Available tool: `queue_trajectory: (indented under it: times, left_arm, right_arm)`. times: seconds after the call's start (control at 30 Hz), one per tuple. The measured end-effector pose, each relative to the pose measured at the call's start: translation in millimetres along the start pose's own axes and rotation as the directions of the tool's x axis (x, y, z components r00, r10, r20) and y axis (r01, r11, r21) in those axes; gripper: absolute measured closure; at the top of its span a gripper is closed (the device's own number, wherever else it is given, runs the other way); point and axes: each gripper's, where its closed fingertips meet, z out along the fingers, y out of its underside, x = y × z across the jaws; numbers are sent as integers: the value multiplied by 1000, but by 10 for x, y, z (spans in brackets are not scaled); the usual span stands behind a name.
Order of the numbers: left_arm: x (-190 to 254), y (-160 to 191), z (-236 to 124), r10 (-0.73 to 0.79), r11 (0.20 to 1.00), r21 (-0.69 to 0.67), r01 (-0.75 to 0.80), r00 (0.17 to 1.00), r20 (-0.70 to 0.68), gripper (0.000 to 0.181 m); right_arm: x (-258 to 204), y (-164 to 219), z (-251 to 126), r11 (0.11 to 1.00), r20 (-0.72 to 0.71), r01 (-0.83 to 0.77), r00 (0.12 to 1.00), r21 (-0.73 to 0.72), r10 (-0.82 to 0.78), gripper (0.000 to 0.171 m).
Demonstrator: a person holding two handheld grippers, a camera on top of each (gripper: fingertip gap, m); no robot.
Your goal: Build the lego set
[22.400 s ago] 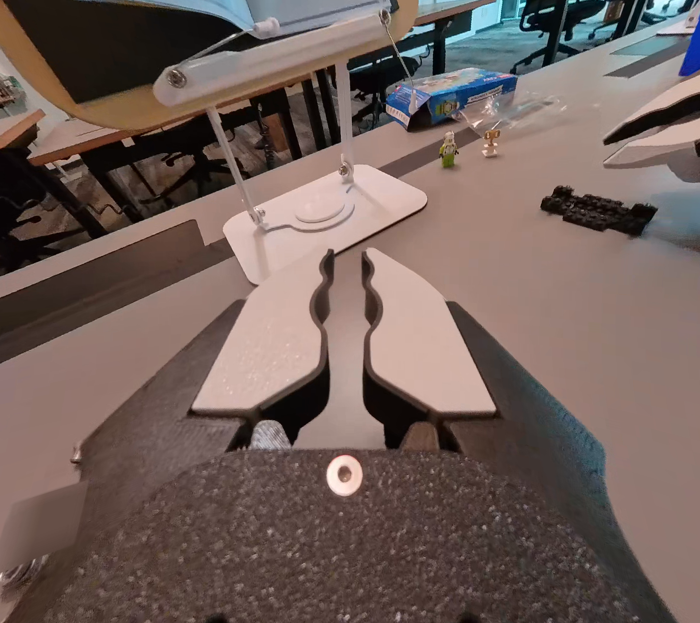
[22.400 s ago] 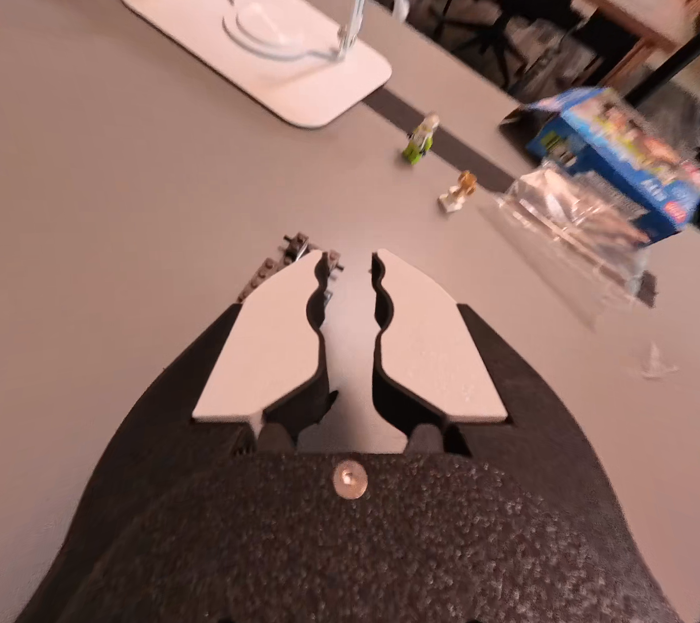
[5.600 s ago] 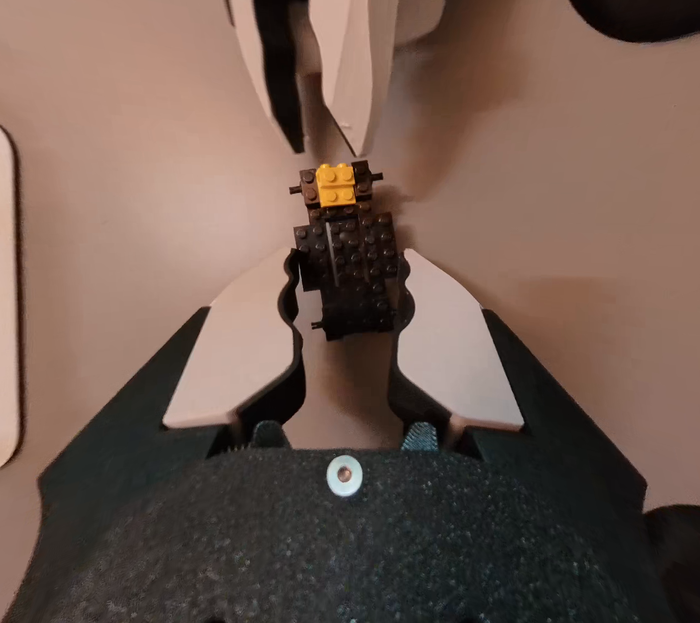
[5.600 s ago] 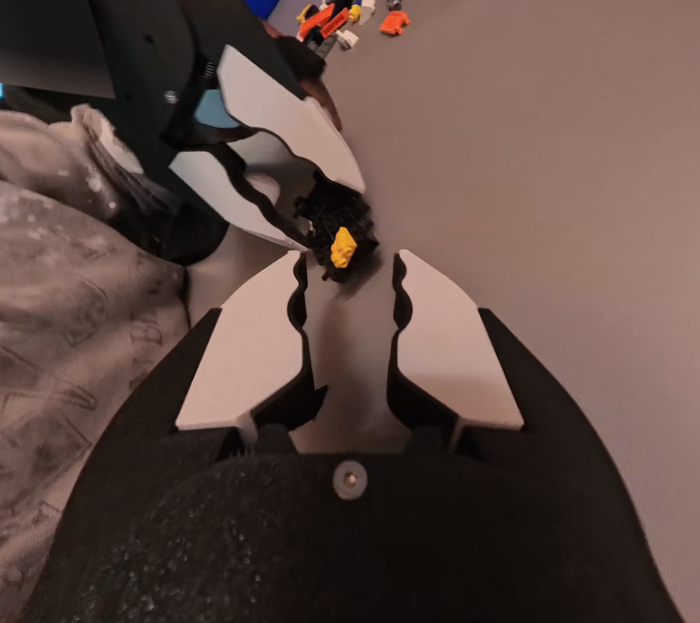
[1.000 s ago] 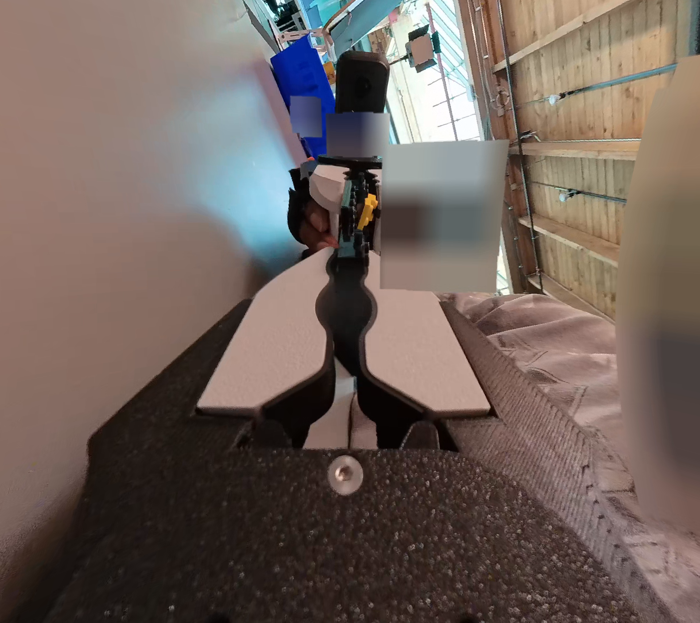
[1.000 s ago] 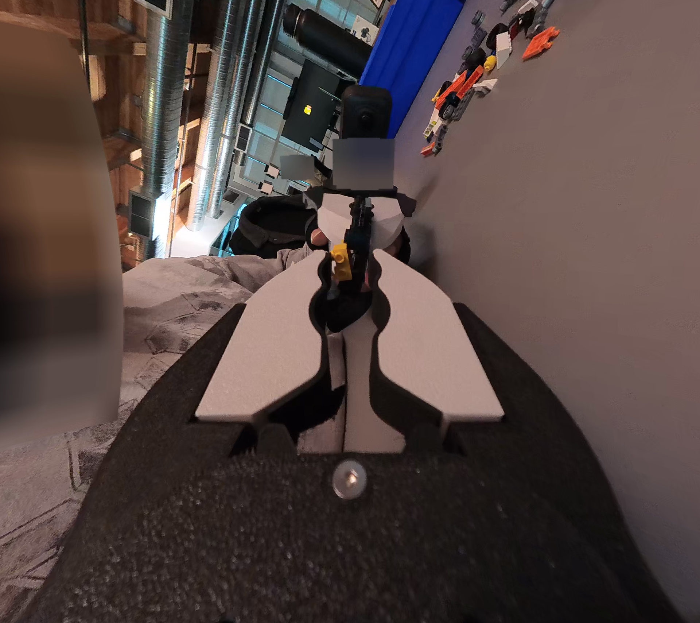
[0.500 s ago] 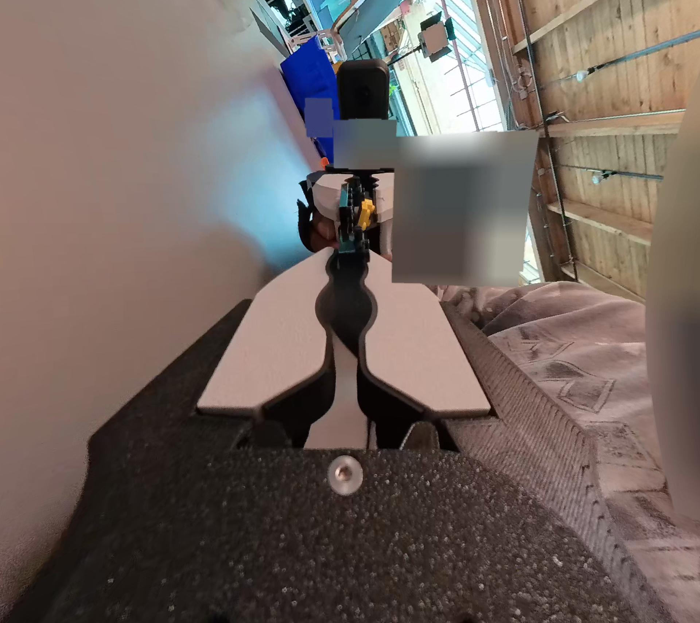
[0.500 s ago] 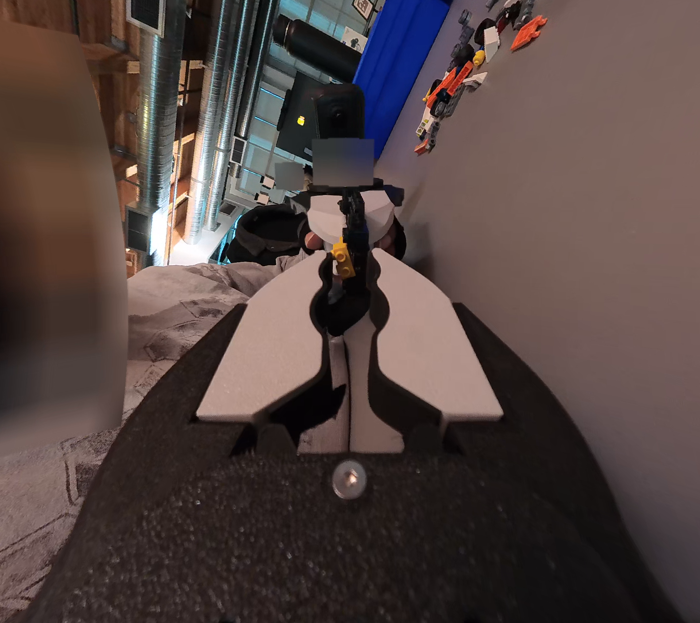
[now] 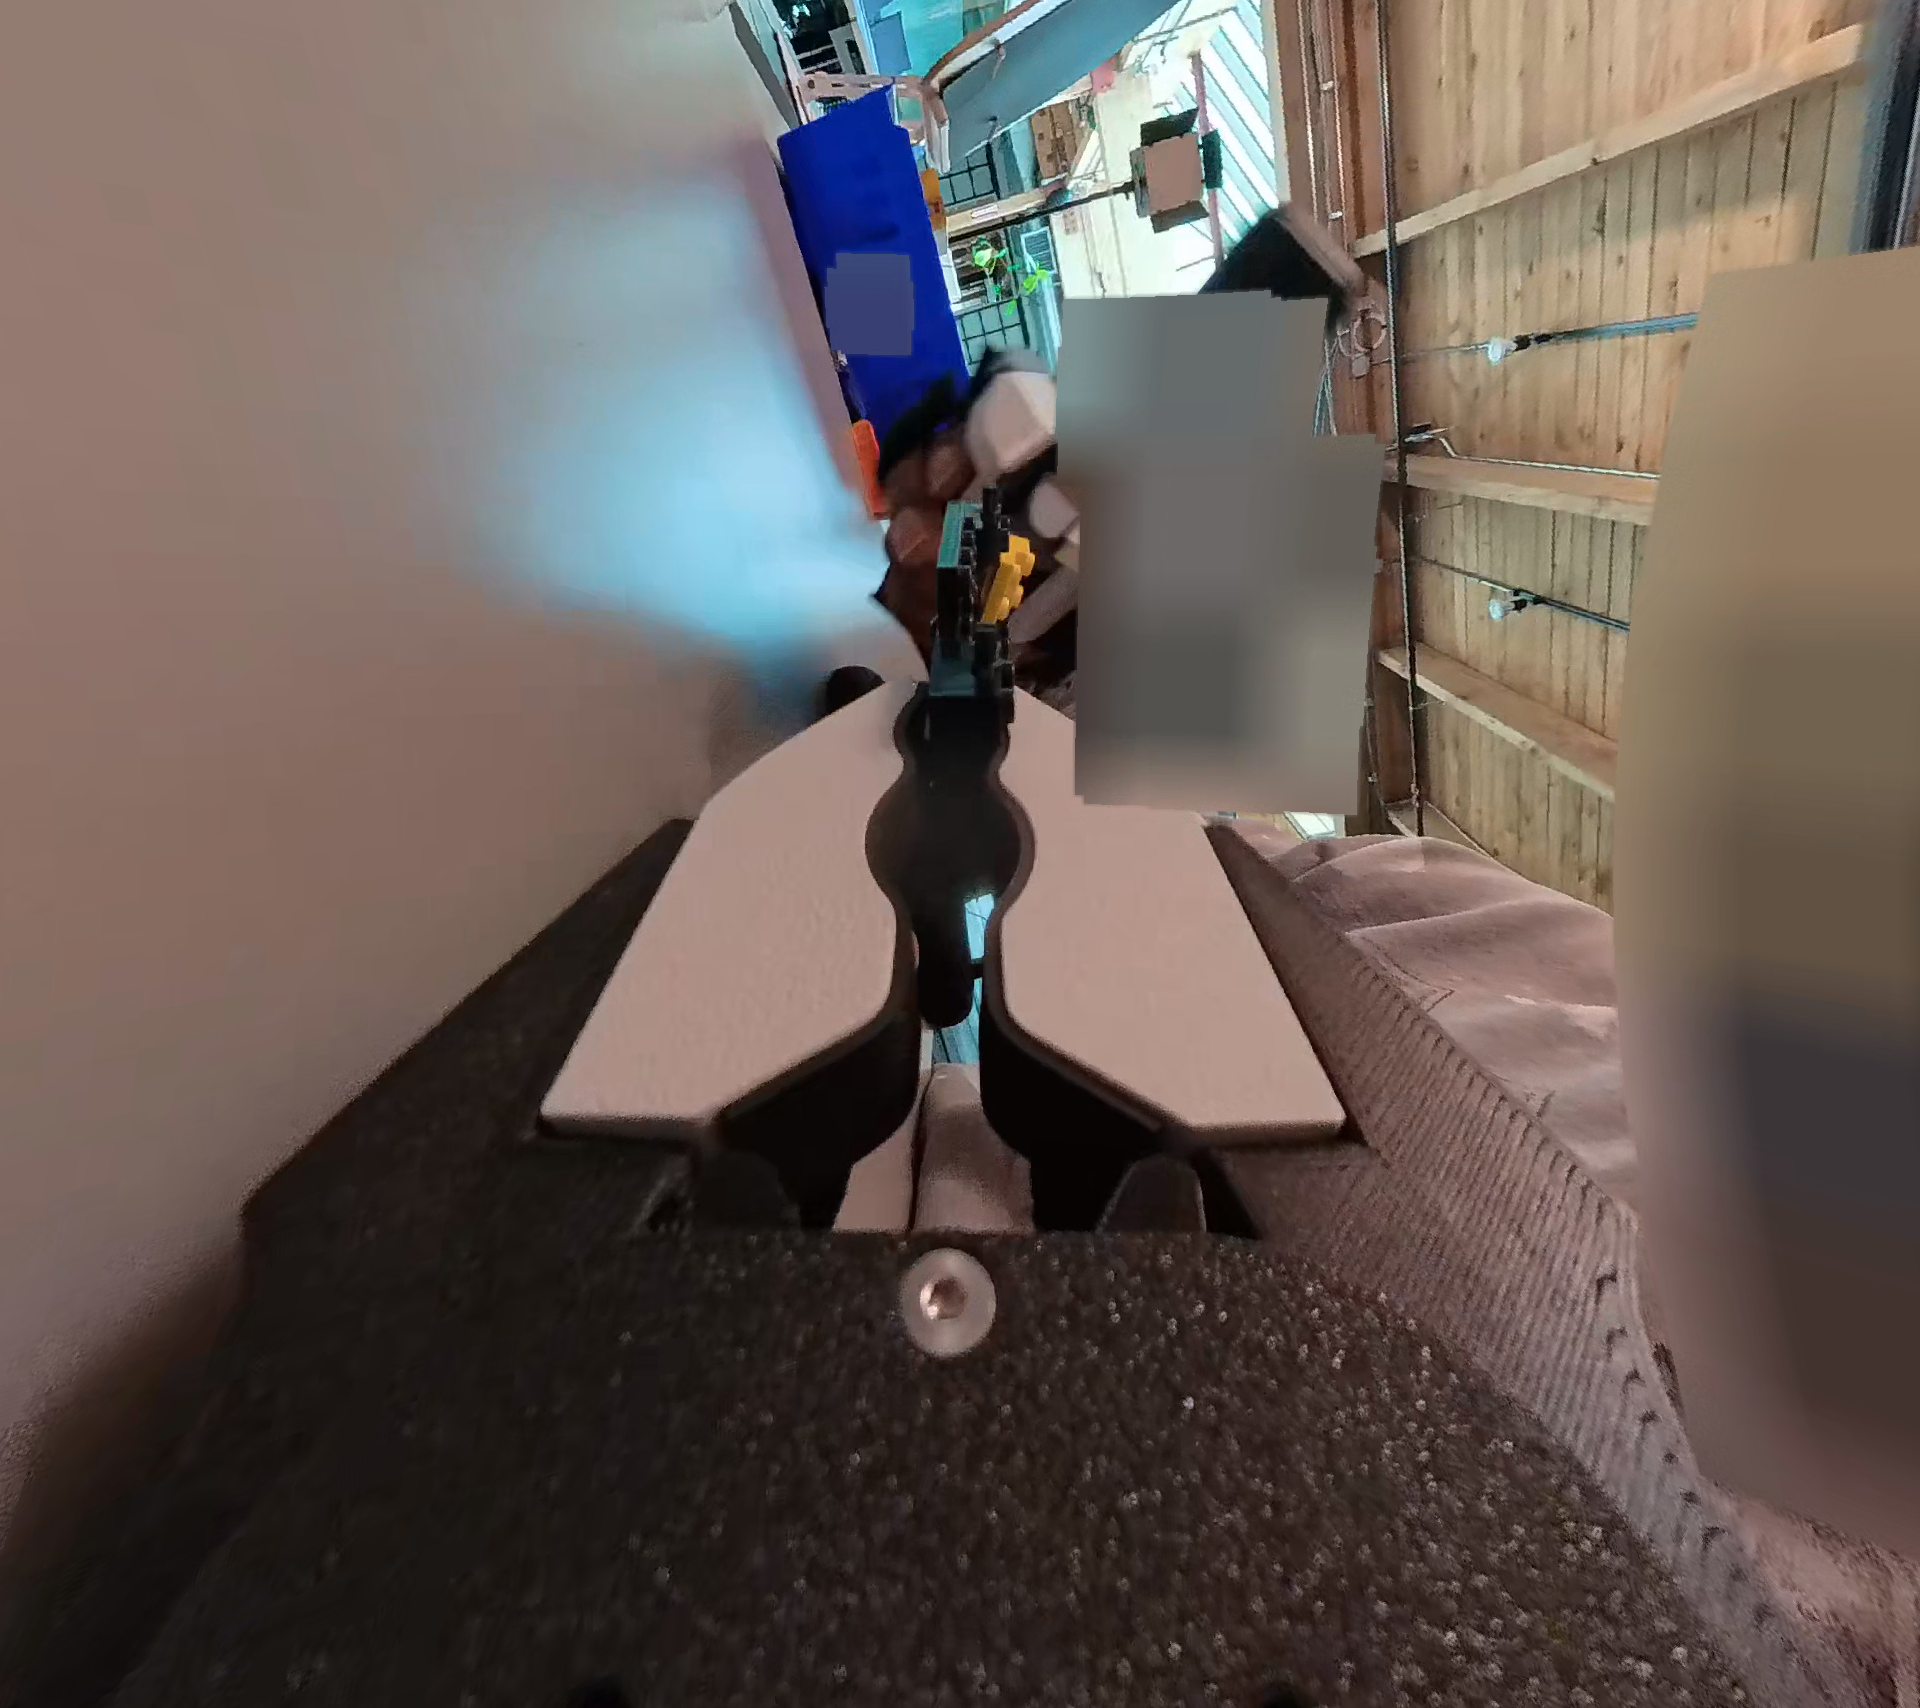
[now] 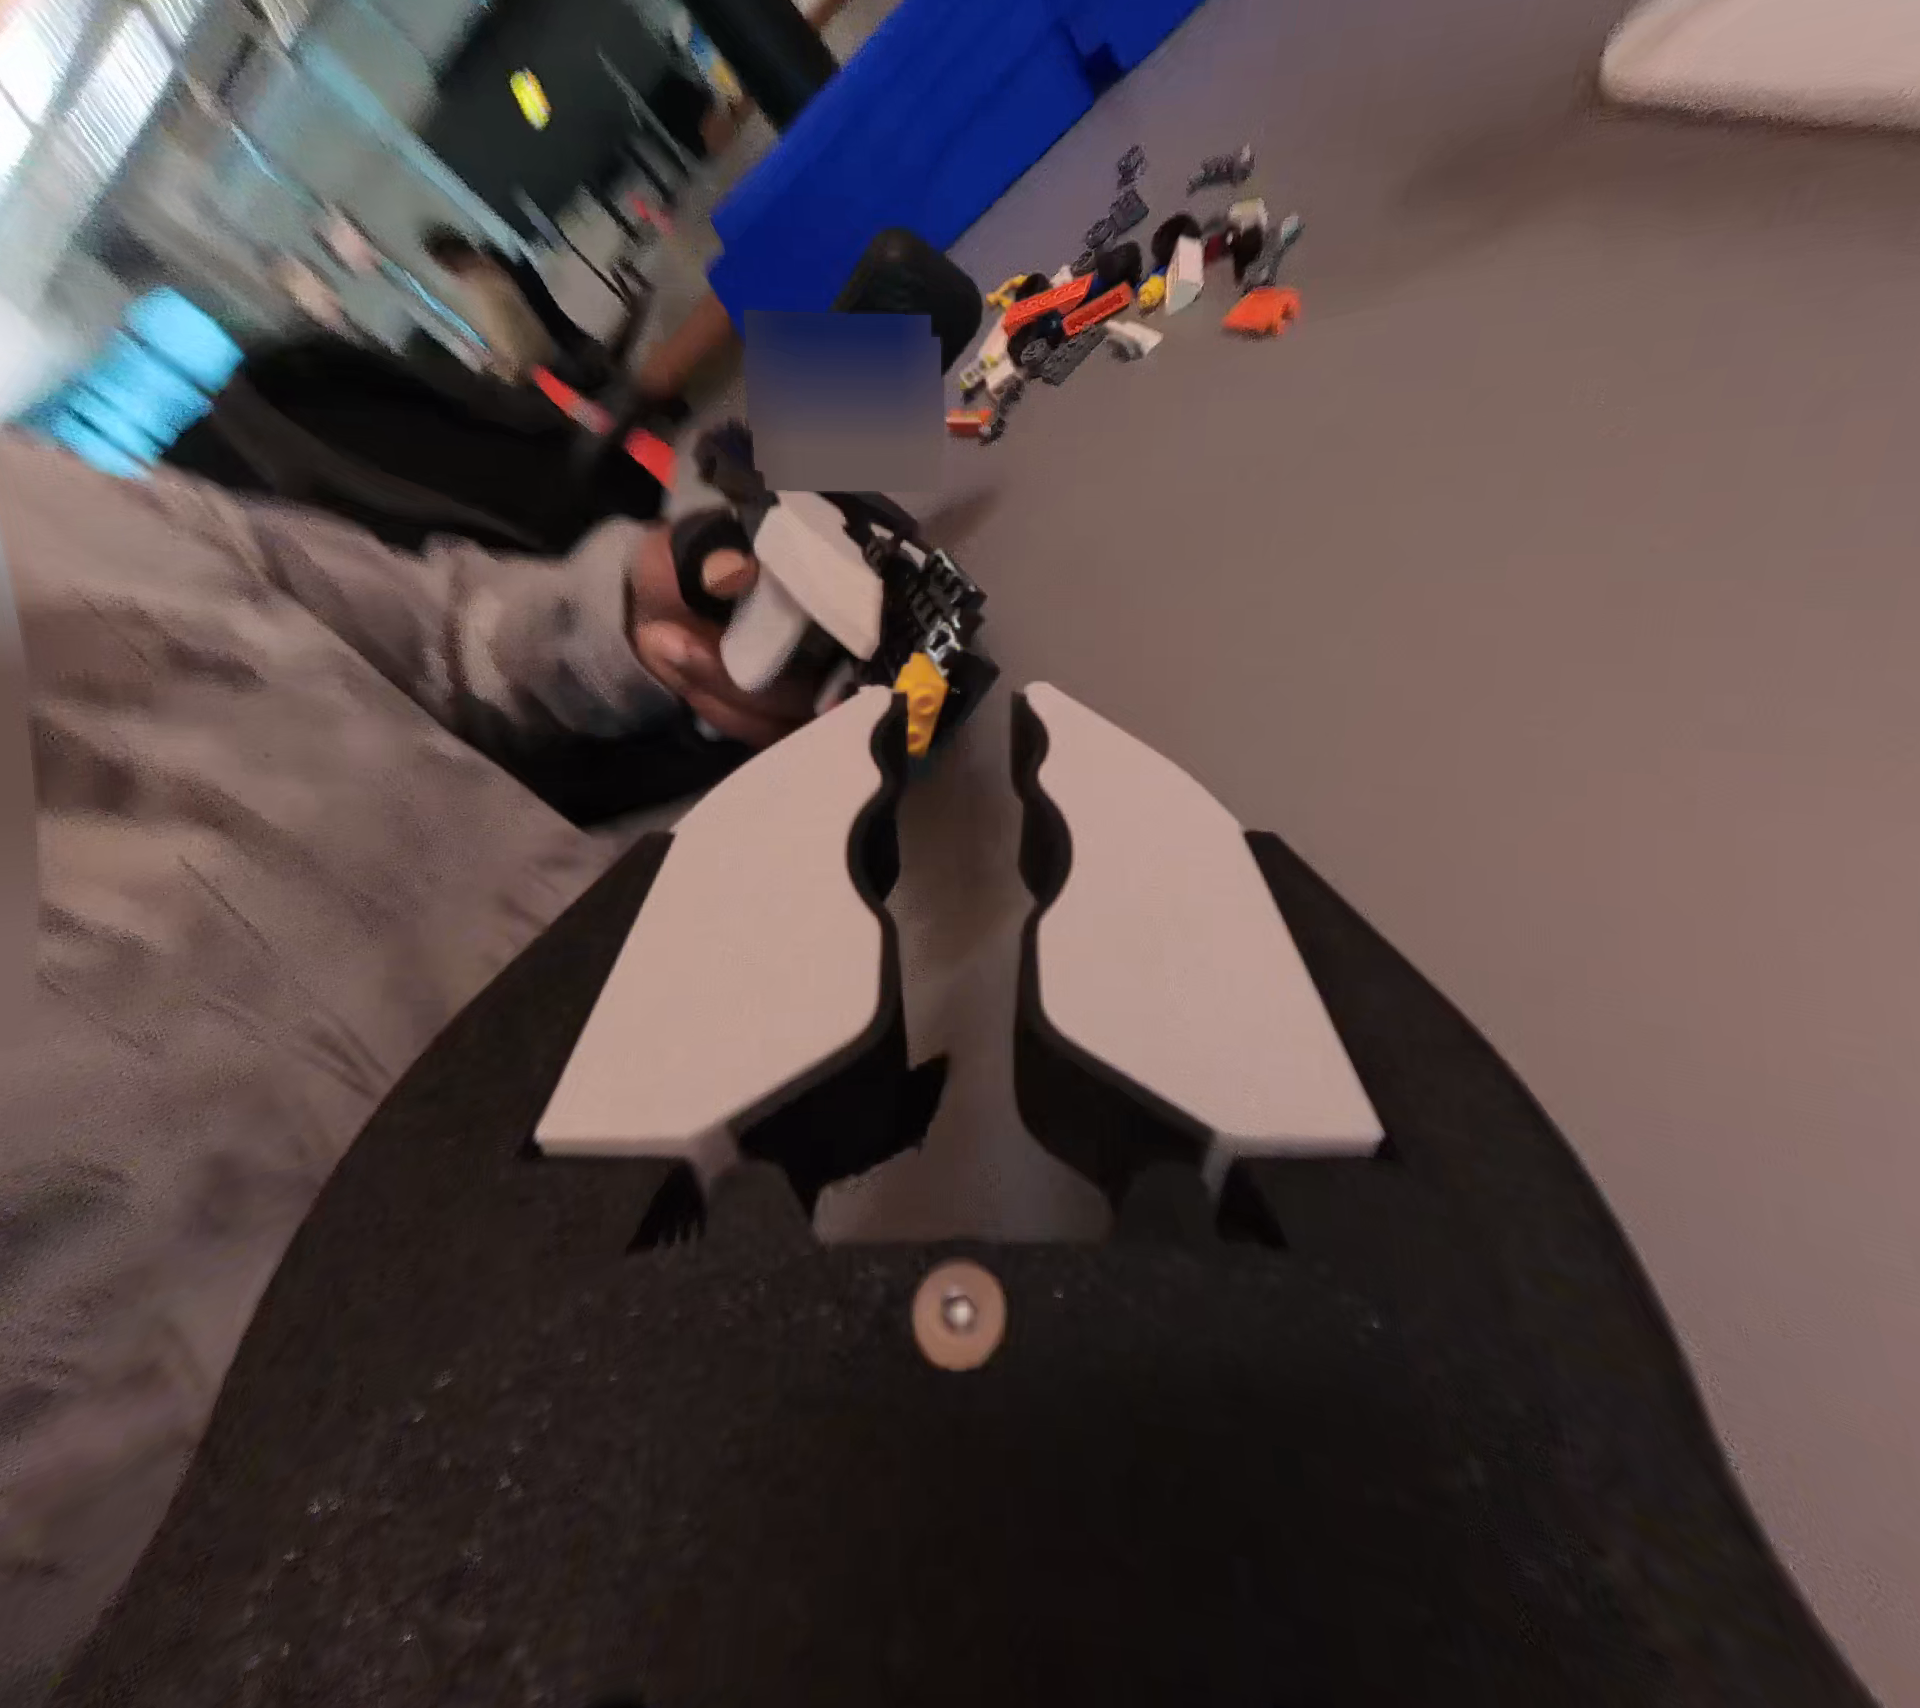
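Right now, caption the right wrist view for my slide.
Open right gripper beside the black chassis held by the left gripper.

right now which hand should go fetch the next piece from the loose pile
Right. The right tongs are open and empty, with the loose brick pile on the table ahead of them. The left tongs are shut on the black lego assembly, so they are better kept holding it.

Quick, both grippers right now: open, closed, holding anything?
Left gripper: shut on the black lego assembly with its yellow brick.
Right gripper: open, holding nothing, just short of the assembly.
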Motion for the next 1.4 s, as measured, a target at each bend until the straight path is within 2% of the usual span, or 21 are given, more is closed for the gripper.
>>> queue_trajectory:
  times: [0.07,0.1,0.17,0.23,0.33,0.4,0.63,0.87,0.97,1.1,1.17,1.4]
  left_arm:
    - [-28,1,0,-15,1000,-3,15,1000,7,175]
    - [-43,5,4,-20,1000,-5,20,1000,12,175]
    - [-72,21,16,-27,1000,-16,27,999,24,175]
    - [-95,37,23,-34,999,-24,35,999,34,175]
    - [-120,45,21,-48,999,-23,49,998,43,175]
    - [-129,47,18,-48,998,-24,49,998,48,175]
    - [-143,79,29,-46,998,-45,49,998,53,175]
    - [-146,118,43,-21,998,-65,26,998,65,175]
    - [-158,116,41,-6,998,-64,11,997,76,175]
    - [-167,105,36,-2,998,-57,7,997,81,175]
    - [-172,96,32,-1,999,-52,5,997,83,175]
    - [-173,100,29,-23,998,-51,27,997,72,175]
  right_arm:
    - [-24,-5,-55,960,-70,263,960,-96,-270,153]
    - [-33,13,-58,909,-85,385,912,-157,-401,151]
    - [-50,64,-35,770,-75,580,784,-265,-616,146]
    - [-37,123,4,628,-31,695,661,-350,-749,144]
    - [-6,221,76,471,47,774,538,-423,-842,142]
    - [29,266,109,403,82,798,486,-449,-870,142]
    - [44,300,149,291,154,835,401,-467,-903,148]
    - [28,336,131,282,204,833,417,-476,-886,155]
    - [22,337,124,359,190,802,493,-478,-849,155]
    - [2,311,127,527,141,707,651,-473,-746,155]
    - [-16,327,135,578,134,667,702,-471,-700,155]
    - [18,369,148,592,119,632,727,-499,-676,155]
